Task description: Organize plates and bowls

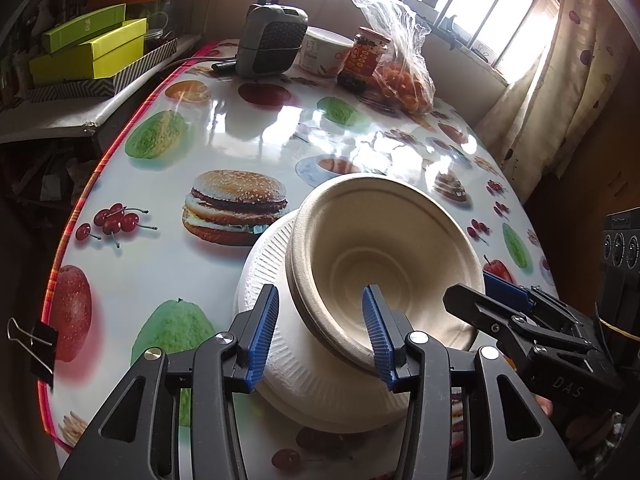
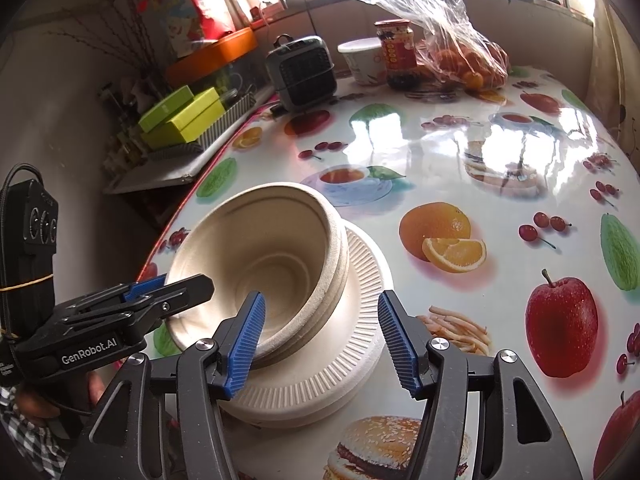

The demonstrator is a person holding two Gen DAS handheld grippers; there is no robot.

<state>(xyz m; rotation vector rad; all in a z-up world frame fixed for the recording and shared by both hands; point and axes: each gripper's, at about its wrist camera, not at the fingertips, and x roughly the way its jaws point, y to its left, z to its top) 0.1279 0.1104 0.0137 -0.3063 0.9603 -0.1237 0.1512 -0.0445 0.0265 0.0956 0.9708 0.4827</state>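
A round table (image 1: 224, 128) covered in a food-print cloth is seen. Near its front edge a stack of white plates (image 1: 280, 344) is set, with beige bowls (image 1: 384, 248) nested on top. Both the left gripper (image 1: 325, 334) and right gripper (image 2: 322, 344) are held apart astride the bowls' rim, nothing clamped.

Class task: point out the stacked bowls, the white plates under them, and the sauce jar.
stacked bowls (image 1: 400, 216), left wrist view, inner wall.
white plates (image 2: 344, 364), right wrist view, ribbed rim.
sauce jar (image 2: 398, 56), right wrist view, label.
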